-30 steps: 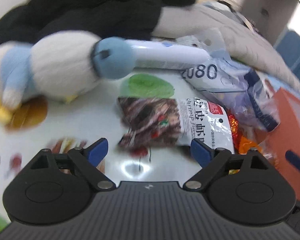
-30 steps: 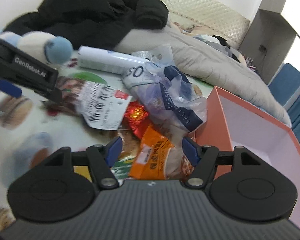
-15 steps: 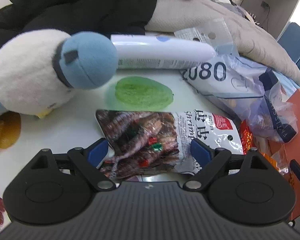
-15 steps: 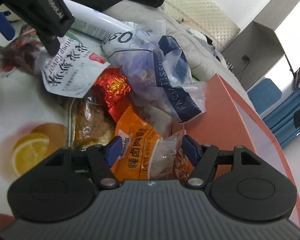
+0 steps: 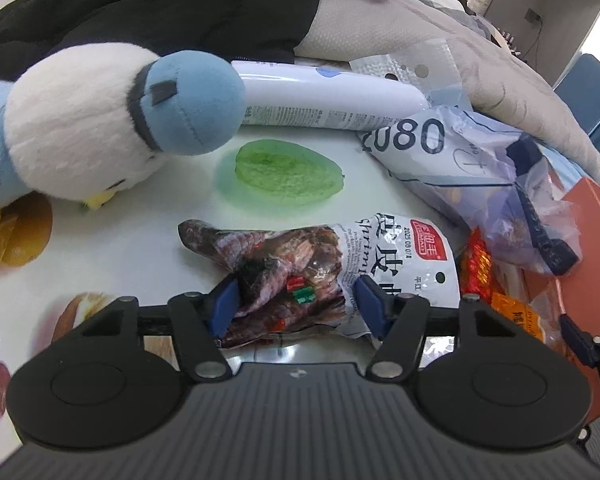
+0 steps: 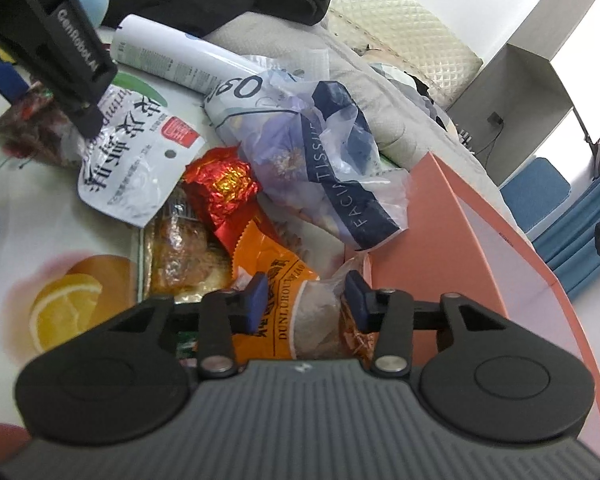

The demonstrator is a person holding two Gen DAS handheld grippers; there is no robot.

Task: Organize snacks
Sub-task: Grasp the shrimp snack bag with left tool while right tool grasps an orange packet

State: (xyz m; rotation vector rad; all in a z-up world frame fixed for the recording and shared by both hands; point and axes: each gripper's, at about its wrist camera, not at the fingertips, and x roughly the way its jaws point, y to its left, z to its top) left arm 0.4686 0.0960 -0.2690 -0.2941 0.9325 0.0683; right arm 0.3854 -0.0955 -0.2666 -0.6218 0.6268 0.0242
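Nothing is sorted yet: the left claw (image 5: 294,302) closes around the crumpled shrimp-snack packet (image 5: 320,268), the right claw (image 6: 306,300) around the orange foil packet (image 6: 284,300) (salmon-pink cardboard box (image 6: 440,240) apparently empty).

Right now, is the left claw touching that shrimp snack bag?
Touching. In the left wrist view, the left gripper is closing, both blue pads pressing into the crumpled shrimp bag.

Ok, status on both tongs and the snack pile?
Left tongs closing around shrimp snack bag. Right tongs closing around orange snack packet. Salmon box beside pile, open. Tissue bag draped over remaining snacks.
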